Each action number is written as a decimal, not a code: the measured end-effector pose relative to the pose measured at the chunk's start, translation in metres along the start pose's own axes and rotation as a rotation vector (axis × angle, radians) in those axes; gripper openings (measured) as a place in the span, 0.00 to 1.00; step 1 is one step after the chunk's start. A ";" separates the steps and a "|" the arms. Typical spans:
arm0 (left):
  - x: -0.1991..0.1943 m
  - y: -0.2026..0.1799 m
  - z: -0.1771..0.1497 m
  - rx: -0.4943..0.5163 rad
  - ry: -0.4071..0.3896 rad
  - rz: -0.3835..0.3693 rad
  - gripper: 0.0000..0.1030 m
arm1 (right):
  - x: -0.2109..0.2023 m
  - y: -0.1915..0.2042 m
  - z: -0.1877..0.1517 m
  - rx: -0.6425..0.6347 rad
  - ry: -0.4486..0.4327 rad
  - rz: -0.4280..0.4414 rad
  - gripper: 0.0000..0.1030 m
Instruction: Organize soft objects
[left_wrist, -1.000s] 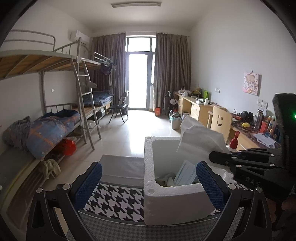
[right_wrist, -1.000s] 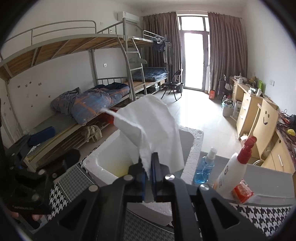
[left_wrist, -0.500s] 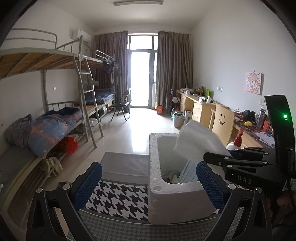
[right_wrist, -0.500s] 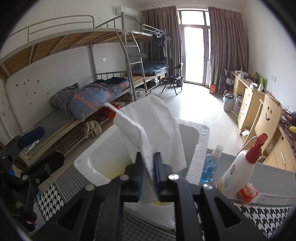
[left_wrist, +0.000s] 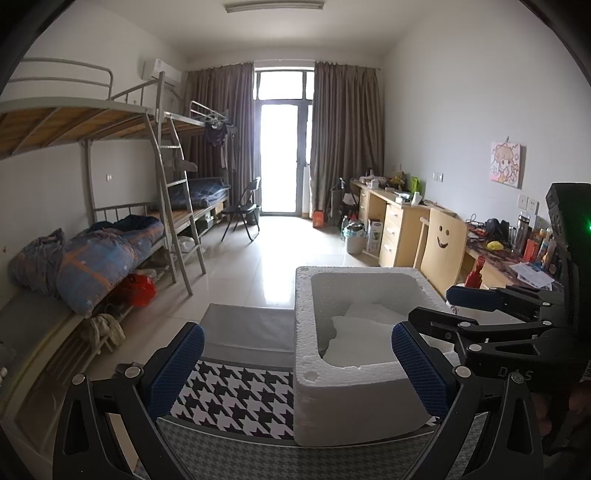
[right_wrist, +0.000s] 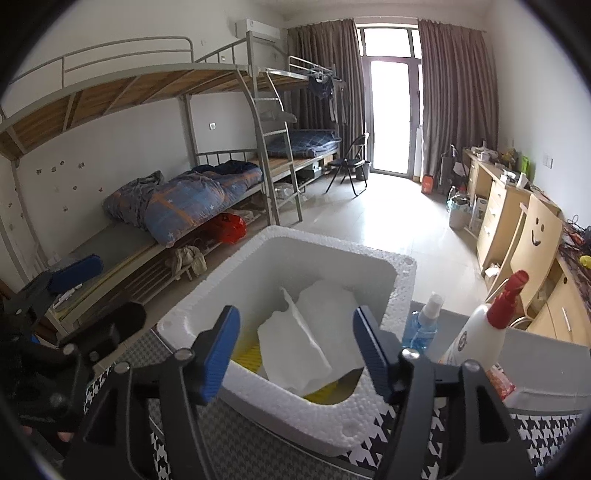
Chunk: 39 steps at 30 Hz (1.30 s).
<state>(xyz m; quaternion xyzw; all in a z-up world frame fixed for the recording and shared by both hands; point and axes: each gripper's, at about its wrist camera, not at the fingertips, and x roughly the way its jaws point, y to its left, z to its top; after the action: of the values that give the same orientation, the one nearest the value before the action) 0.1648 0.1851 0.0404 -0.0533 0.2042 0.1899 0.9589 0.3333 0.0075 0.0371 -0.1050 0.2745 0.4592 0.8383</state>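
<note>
A white foam box (right_wrist: 400, 291) (left_wrist: 343, 398) stands on a houndstooth-covered table. Inside it lies a white tissue sheet (right_wrist: 306, 343) (left_wrist: 364, 341), crumpled over something yellow (right_wrist: 249, 356). My right gripper (right_wrist: 295, 352) hovers over the box's near rim; its jaws are opening, the tissue lies below and free of both blue pads. In the left wrist view the right gripper (left_wrist: 443, 308) reaches over the box from the right. My left gripper (left_wrist: 297, 369) is open and empty, with the box's front left corner between its fingers, which stand apart from it. It also shows as the left gripper (right_wrist: 107, 291) at the left edge.
Right of the box stand a small blue spray bottle (right_wrist: 421, 326) and a white bottle with a red trigger (right_wrist: 476, 332), beside a red packet (right_wrist: 500, 384). A grey pad (left_wrist: 247, 328) lies behind the cloth. Bunk beds stand left, desks right.
The right gripper's jaws have parted and let go of the white tissue, which dropped from above the box down into it. The left gripper has kept still.
</note>
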 end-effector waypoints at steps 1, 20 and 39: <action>-0.001 -0.001 0.000 0.000 -0.002 -0.001 0.99 | -0.002 0.000 0.000 -0.003 -0.003 -0.004 0.67; -0.031 -0.015 -0.003 0.021 -0.039 -0.012 0.99 | -0.041 0.001 -0.007 0.000 -0.091 -0.050 0.85; -0.071 -0.031 -0.016 0.037 -0.077 -0.053 0.99 | -0.090 0.005 -0.035 0.017 -0.175 -0.102 0.94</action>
<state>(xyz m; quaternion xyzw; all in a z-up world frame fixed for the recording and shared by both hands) 0.1106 0.1297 0.0563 -0.0338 0.1693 0.1626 0.9715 0.2781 -0.0687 0.0582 -0.0714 0.1985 0.4209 0.8823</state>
